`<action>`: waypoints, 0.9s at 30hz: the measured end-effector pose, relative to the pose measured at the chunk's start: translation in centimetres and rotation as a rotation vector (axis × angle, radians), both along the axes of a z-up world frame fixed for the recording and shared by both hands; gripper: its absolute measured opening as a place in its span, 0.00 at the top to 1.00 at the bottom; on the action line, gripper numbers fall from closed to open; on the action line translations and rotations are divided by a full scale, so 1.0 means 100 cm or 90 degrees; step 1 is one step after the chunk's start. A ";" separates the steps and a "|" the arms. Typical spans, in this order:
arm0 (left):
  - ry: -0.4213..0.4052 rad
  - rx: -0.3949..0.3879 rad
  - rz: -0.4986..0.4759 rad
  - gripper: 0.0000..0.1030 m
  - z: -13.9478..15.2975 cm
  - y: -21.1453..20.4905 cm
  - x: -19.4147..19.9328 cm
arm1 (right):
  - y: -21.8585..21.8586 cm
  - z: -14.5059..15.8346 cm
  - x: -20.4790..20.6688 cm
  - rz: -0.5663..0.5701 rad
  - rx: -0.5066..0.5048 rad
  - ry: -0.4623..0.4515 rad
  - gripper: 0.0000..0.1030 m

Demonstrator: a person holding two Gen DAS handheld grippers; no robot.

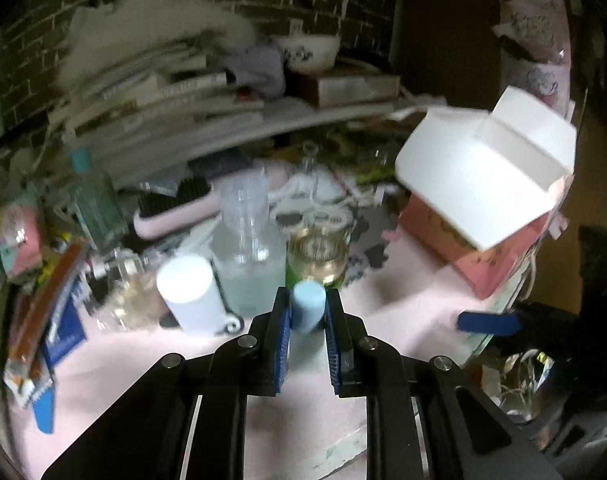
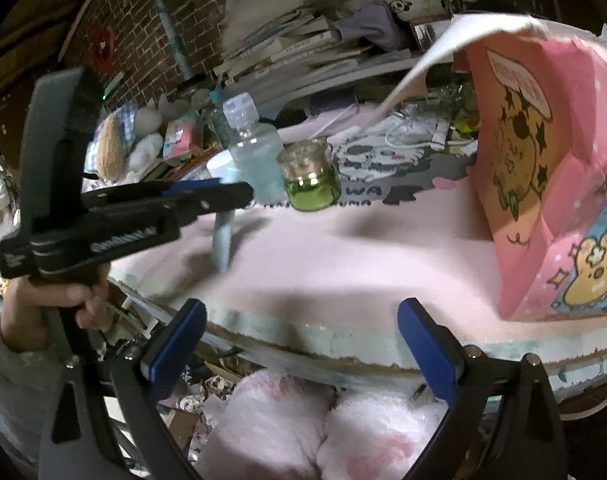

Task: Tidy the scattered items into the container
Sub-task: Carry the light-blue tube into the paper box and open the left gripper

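A pale blue tube (image 1: 308, 306) is clamped upright between the blue pads of the left gripper (image 1: 308, 316), its foot seen on the pink mat (image 2: 343, 264) in the right view. Just beyond the tube, at 12 o'clock, a green jar (image 1: 318, 254) is seen; a clear bottle (image 1: 248, 256) at 11. The pink box (image 1: 483, 184), lid open, is placed at 2 o'clock. The right gripper (image 2: 299, 344) is held wide open and empty at the mat's near edge.
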State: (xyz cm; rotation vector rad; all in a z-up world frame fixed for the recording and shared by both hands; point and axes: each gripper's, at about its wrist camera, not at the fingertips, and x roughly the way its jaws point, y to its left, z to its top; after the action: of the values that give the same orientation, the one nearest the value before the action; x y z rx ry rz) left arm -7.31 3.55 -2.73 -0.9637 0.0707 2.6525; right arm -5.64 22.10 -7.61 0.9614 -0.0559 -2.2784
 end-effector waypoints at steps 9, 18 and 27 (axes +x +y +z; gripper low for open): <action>0.028 0.001 -0.016 0.89 0.019 0.008 0.001 | -0.001 0.006 -0.001 -0.001 -0.012 0.009 0.07; 0.077 -0.002 -0.130 0.89 0.072 0.054 -0.005 | 0.002 0.007 -0.005 -0.020 -0.026 0.018 0.07; 0.042 0.004 -0.313 0.89 0.111 0.145 -0.034 | 0.011 0.004 -0.008 -0.033 -0.032 0.011 0.07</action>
State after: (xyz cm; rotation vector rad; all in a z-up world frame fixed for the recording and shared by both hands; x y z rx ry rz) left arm -10.68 18.06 8.35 -0.7410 0.2767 2.2255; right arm -6.47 23.15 -7.19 0.9248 -0.1317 -2.3209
